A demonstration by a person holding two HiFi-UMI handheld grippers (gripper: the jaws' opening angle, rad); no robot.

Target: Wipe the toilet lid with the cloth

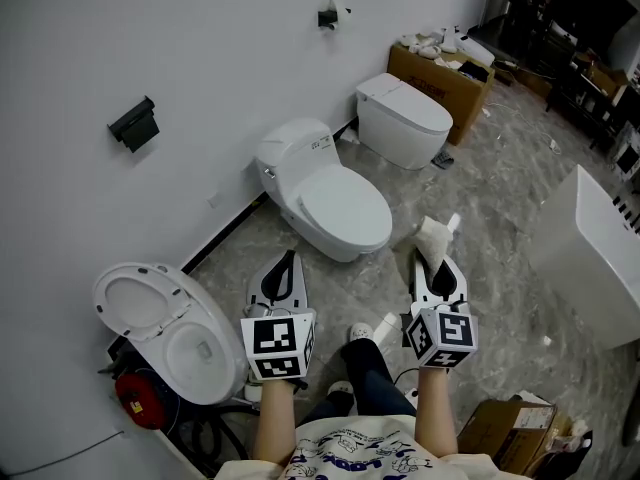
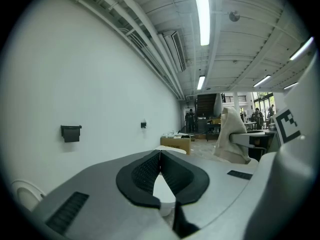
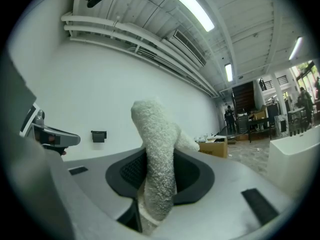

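The step in hand looks like the approach. The right tool (image 1: 432, 258), right of centre in the head view, is clamped on the white cloth (image 1: 436, 232), which stands up between its jaws, while the left tool (image 1: 288, 260) at lower centre is closed tip to tip on nothing. The closed toilet lid (image 1: 345, 208) sits mid-frame, above both tools and apart from the cloth, so wiping has not begun. Next, I judge, the right tool must carry the cloth up and left onto that lid and press it flat.
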